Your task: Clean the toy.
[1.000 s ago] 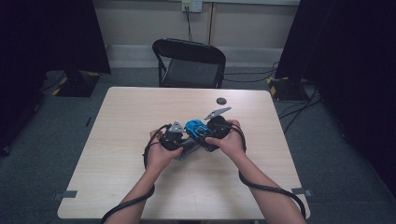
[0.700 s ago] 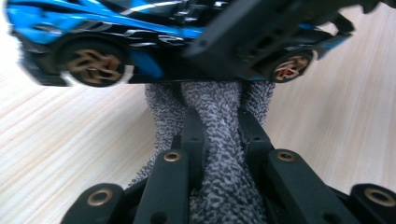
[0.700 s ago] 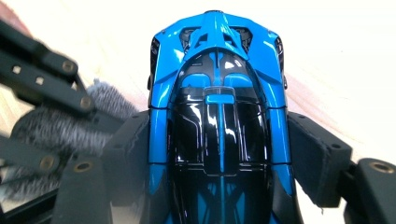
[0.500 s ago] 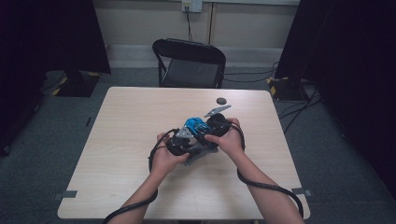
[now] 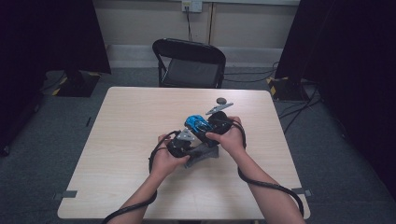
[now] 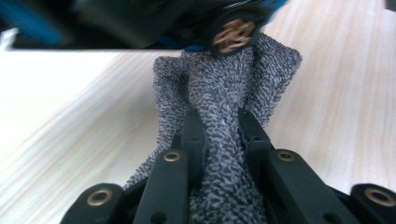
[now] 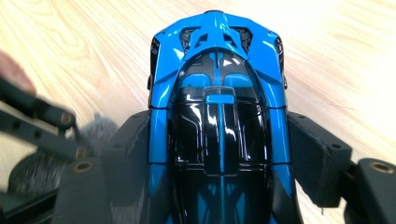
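Observation:
A blue and black toy car [image 7: 219, 107] sits lengthwise between the jaws of my right gripper [image 7: 222, 151], which press on its two sides. In the high view the car [image 5: 197, 123] is held just above the middle of the table by the right gripper [image 5: 215, 122]. My left gripper [image 6: 219, 123] is shut on a grey speckled cloth [image 6: 224, 93], whose bunched end touches the car's underside by a wheel [image 6: 233, 35]. From above, the cloth [image 5: 201, 156] hangs below the car, beside the left gripper [image 5: 184, 140].
The light wooden table [image 5: 121, 140] has bare room all round the hands. A small dark round object [image 5: 221, 100] lies behind the right hand. A black folding chair [image 5: 189, 65] stands at the far edge. Cables trail from both grippers toward the near edge.
My left hand has shifted slightly right and toward the near edge, bringing the cloth under the car. The right hand and the car have stayed put.

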A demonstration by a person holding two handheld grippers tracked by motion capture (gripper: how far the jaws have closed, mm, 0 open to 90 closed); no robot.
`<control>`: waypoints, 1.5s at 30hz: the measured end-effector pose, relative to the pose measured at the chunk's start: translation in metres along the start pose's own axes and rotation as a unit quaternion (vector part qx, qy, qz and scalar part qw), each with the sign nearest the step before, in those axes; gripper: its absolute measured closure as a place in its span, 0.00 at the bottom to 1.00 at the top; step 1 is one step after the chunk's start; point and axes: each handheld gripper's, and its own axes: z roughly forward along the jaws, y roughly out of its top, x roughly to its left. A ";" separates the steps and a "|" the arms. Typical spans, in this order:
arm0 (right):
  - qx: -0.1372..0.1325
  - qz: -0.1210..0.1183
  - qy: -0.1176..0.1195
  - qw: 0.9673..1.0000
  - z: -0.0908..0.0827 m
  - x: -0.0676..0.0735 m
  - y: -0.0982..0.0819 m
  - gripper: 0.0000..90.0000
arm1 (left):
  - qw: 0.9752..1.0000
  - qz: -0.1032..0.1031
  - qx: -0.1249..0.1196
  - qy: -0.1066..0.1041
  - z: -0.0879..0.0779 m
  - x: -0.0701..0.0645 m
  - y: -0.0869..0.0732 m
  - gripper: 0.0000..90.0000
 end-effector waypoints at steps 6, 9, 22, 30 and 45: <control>-0.003 -0.004 0.003 1.000 -0.007 0.001 -0.003 0.32 | 0.998 -0.028 -0.001 0.048 -0.019 0.027 -0.006 0.85; -0.002 -0.007 0.007 1.000 -0.009 0.001 -0.005 0.32 | 0.996 -0.050 -0.011 0.078 -0.033 0.045 -0.009 0.85; 0.004 -0.015 0.022 1.000 -0.008 0.007 -0.019 0.32 | 0.989 -0.070 -0.030 0.128 -0.047 0.067 -0.006 0.85; 0.007 -0.021 0.029 0.999 -0.005 0.012 -0.019 0.32 | 0.991 -0.052 -0.027 0.118 -0.037 0.060 0.003 0.85; 0.008 -0.022 0.019 1.000 -0.002 0.011 -0.008 0.32 | 0.995 -0.027 -0.027 0.089 -0.025 0.044 0.006 0.85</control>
